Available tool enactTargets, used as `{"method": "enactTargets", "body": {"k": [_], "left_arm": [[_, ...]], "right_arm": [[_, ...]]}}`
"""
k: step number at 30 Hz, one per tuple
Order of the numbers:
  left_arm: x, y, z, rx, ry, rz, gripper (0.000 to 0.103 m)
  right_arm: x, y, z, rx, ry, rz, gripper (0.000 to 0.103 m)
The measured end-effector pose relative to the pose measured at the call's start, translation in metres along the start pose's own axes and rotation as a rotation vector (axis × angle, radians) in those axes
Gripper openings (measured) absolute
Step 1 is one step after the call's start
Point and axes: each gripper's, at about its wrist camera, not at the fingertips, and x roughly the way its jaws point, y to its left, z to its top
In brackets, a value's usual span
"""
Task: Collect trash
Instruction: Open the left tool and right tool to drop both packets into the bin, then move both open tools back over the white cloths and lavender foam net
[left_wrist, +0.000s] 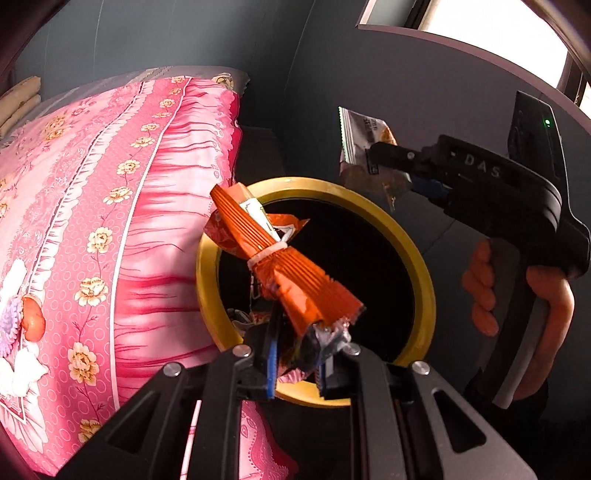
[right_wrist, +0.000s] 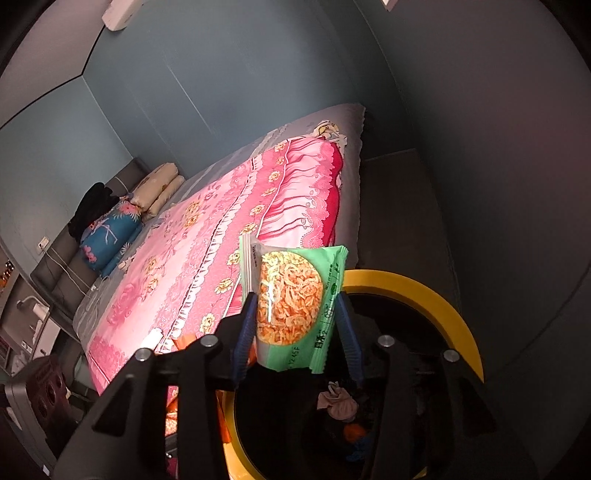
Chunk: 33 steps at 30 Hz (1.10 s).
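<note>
My left gripper (left_wrist: 295, 369) is shut on the crumpled end of an orange ribbed wrapper (left_wrist: 280, 258), which sticks up over the mouth of a black bin with a yellow rim (left_wrist: 406, 236). At the right, a hand (left_wrist: 546, 295) holds my right gripper (left_wrist: 373, 158) above the bin's far edge, with a snack packet (left_wrist: 360, 133) at its tips. In the right wrist view the green packet (right_wrist: 291, 306) stands flat and uncrumpled between the blue pads (right_wrist: 247, 325). The right gripper (right_wrist: 297, 332) is open around it, over the bin rim (right_wrist: 424, 295).
A bed with a pink flowered cover (left_wrist: 92, 221) (right_wrist: 192, 251) presses against the bin's left side. Crumpled trash (right_wrist: 338, 402) lies at the bin's bottom. Pillows (right_wrist: 155, 188) sit at the bed's head. Grey-blue walls (right_wrist: 240, 74) close in behind and to the right.
</note>
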Motion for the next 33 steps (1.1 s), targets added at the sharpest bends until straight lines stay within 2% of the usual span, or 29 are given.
{"method": "enactTargets", "body": {"k": [4, 8, 10, 11, 16, 26, 33], "left_arm": [[-0.004, 0.004, -0.002, -0.009, -0.006, -0.003, 0.039], [-0.010, 0.011, -0.002, -0.020, -0.020, -0.006, 0.051], [-0.016, 0.016, -0.003, -0.030, -0.035, -0.004, 0.063], [-0.019, 0.017, -0.003, -0.031, -0.042, -0.003, 0.065], [-0.039, 0.030, -0.007, -0.035, -0.099, 0.032, 0.082], [-0.085, 0.071, -0.019, -0.096, -0.210, 0.104, 0.089], [-0.113, 0.110, -0.034, -0.151, -0.256, 0.189, 0.090]], "right_arm": [[-0.002, -0.003, 0.001, 0.017, -0.012, 0.005, 0.051], [-0.006, -0.005, 0.002, 0.028, -0.025, 0.007, 0.057], [-0.007, -0.005, 0.004, 0.030, -0.031, 0.010, 0.059], [-0.008, -0.005, 0.004, 0.030, -0.033, 0.013, 0.060], [-0.007, 0.006, 0.005, 0.003, -0.035, 0.046, 0.066], [0.006, 0.066, 0.003, -0.123, 0.010, 0.133, 0.074], [0.015, 0.112, -0.003, -0.197, 0.051, 0.210, 0.076]]}}
